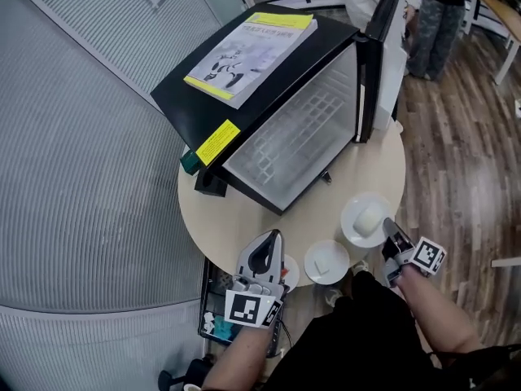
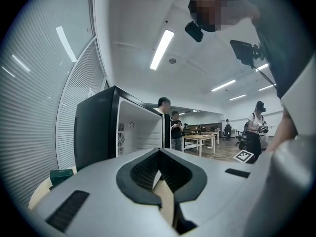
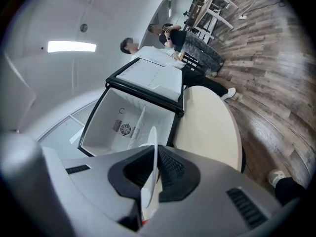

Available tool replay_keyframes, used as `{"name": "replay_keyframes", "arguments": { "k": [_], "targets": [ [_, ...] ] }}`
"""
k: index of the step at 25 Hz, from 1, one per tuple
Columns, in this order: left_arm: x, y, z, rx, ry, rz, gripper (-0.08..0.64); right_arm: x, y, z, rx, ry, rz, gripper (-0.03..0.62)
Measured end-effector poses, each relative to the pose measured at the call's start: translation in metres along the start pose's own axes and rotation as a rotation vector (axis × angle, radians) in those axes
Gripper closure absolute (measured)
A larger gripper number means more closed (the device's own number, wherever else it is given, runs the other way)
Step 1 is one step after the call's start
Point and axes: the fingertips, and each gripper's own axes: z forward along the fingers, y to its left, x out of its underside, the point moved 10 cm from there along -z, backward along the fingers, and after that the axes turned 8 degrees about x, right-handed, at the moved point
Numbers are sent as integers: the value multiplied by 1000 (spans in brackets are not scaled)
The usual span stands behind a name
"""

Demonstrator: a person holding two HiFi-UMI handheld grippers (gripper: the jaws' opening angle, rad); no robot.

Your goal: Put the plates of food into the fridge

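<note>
Right gripper (image 1: 387, 226) at the near right edge of a round beige table (image 1: 220, 214), clamped on the rim of a white plate (image 1: 352, 228) bearing a pale block of food (image 1: 370, 217), outside the open black fridge (image 1: 269, 96). Just beside it, a smaller plate (image 1: 316, 270) with a white morsel (image 1: 324, 261); left gripper (image 1: 273, 241) further left, over the table's near edge, a third plate (image 1: 291, 274) peeking out at its side. Yellow-edged book (image 1: 252, 47) flat on the fridge top. Left gripper view: jaws drawn together at the tips, only a thin beige sliver in the slit behind, fridge interior ahead. Right gripper view: jaws pinching the white plate edge-on, white fridge cavity straight beyond.
</note>
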Motion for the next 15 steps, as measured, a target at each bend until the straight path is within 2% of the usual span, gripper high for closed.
{"name": "replay_keyframes", "arguments": {
  "k": [6,10,15],
  "targets": [
    [-11,2,-13,0,-43,22,558,-7,23,3,-18,-33,-45,574],
    [-24,6,-8,-13,-74,33,558,-23,38,4,48,-46,-91,574],
    [-42,4,5,-10,-101,58,558,-45,64,18,-3,-63,-82,574]
  ]
}}
